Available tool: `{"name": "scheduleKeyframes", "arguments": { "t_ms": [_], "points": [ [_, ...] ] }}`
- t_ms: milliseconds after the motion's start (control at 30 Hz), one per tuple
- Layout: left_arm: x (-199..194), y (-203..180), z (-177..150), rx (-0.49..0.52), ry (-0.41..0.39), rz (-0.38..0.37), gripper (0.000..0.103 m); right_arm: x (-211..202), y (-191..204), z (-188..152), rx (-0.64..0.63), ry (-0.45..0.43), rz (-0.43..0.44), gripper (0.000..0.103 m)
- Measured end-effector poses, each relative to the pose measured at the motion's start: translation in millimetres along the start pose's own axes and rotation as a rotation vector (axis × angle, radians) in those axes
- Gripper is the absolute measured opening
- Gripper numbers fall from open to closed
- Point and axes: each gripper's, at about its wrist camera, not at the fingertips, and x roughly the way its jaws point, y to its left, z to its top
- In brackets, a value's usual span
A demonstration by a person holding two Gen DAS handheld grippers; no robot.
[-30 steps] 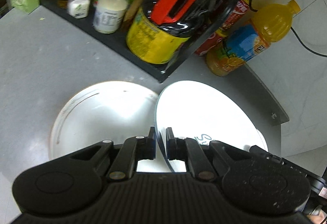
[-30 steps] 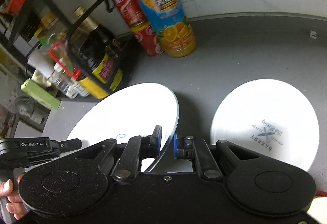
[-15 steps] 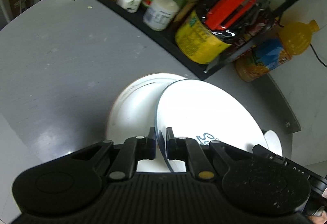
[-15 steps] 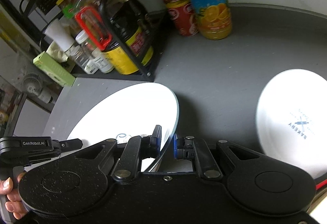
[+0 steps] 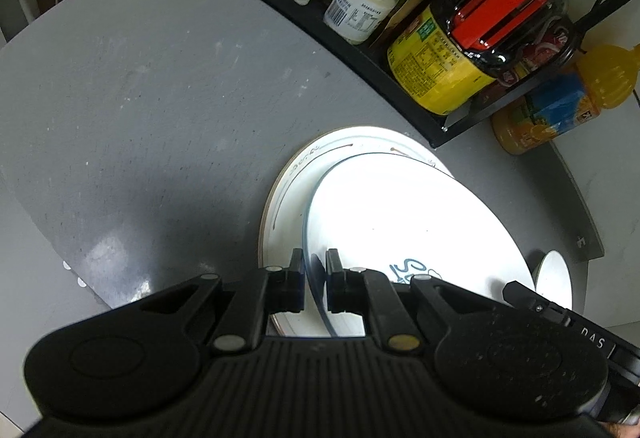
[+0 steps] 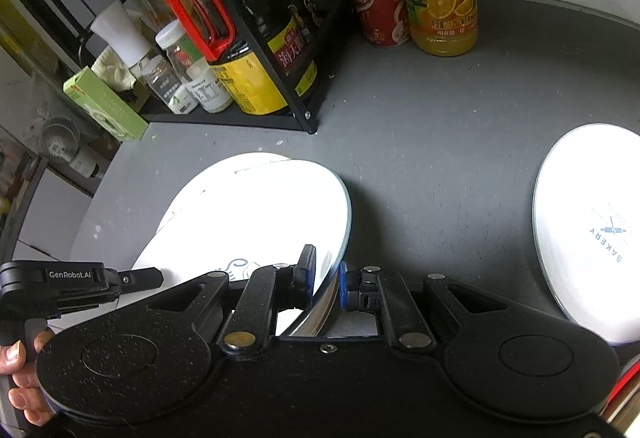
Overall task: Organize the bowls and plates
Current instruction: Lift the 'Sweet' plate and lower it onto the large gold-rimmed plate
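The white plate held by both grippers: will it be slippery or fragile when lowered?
The white plate looks glossy, so it may slip between the fingers. It appears rigid, probably ceramic, so it could chip against the lower plate.

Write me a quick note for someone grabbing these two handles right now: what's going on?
Left claw: shut on the blue-rimmed plate's near edge.
Right claw: shut on the same plate's opposite edge.
The plate hangs tilted over the brown-rimmed plate on the grey counter.
Done: carried above the stack spot.
Left: lower it, release, then fetch the bakery plate lying apart on the right.
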Motion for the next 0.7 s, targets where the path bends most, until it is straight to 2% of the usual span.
{"name": "scheduleKeyframes", "arguments": {
  "t_ms": [567, 700],
  "points": [
    [8.5, 7.8, 7.4, -0.005, 0.048, 0.023, 0.01, 10.9, 3.0, -4.9, 0.004, 0.025, -0.025, 0.009],
    [-2.8, 9.2, 13.8, 0.005, 0.014, 0.024, 0.01, 10.9, 2.8, -2.7, 0.011, 0.012, -0.02, 0.006]
  ]
}}
